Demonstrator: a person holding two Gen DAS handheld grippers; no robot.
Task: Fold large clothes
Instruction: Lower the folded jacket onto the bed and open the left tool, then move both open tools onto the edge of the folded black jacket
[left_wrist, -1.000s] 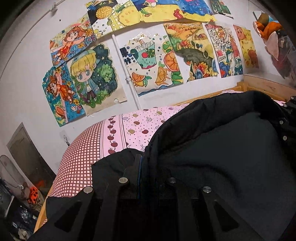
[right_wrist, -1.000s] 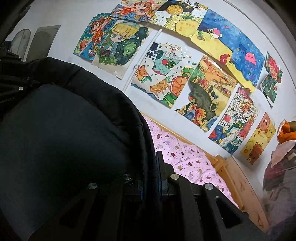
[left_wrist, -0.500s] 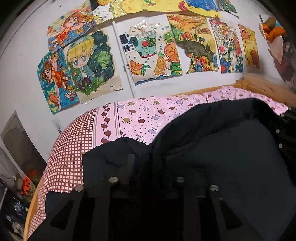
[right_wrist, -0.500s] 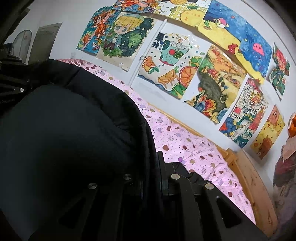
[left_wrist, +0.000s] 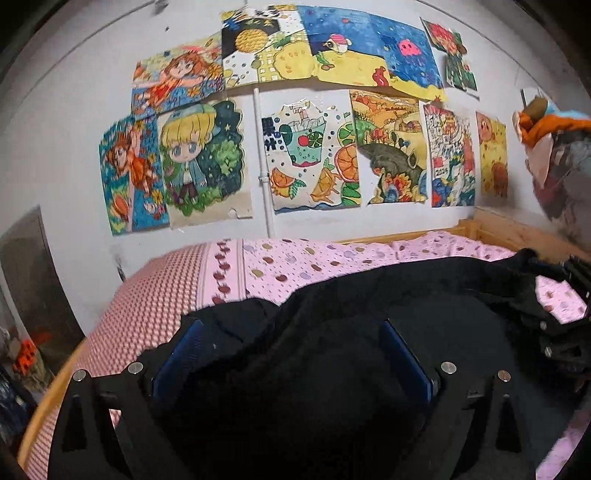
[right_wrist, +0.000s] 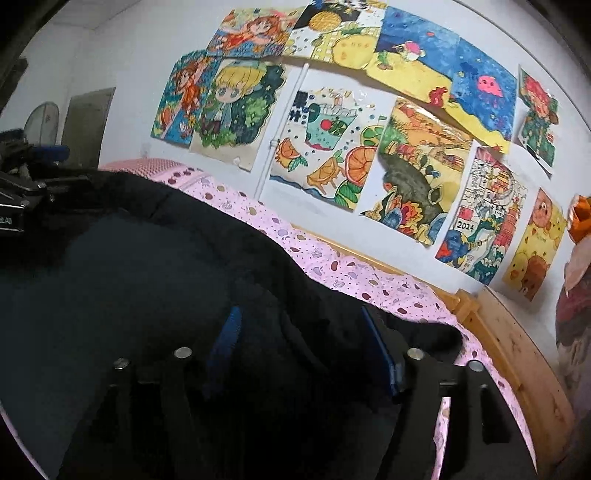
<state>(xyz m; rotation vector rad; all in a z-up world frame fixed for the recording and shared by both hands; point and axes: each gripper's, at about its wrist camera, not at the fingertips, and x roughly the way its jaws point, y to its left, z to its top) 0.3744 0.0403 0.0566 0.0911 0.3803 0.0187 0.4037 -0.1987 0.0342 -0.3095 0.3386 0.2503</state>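
A large black garment (left_wrist: 369, 332) lies on the pink bed sheet (left_wrist: 295, 258); it also fills the right wrist view (right_wrist: 147, 280). My left gripper (left_wrist: 291, 328) is open, its blue-padded fingers (left_wrist: 406, 354) spread wide with the garment's edge lying loose between them. My right gripper (right_wrist: 299, 328) is open too, its blue pads (right_wrist: 376, 347) apart over a fold of the black cloth. The right gripper shows at the right edge of the left wrist view (left_wrist: 569, 321); the left gripper shows at the left edge of the right wrist view (right_wrist: 22, 192).
A red checked pillow (left_wrist: 147, 295) lies at the bed's left end. The wooden bed frame (right_wrist: 517, 350) runs along the white wall, which is covered with children's drawings (left_wrist: 314, 155). Stuffed toys (left_wrist: 554, 155) hang at the right.
Both grippers lowered the black garment onto the bed and opened, letting go of the cloth. The garment now lies flatter, with more of the pink sheet showing behind it.
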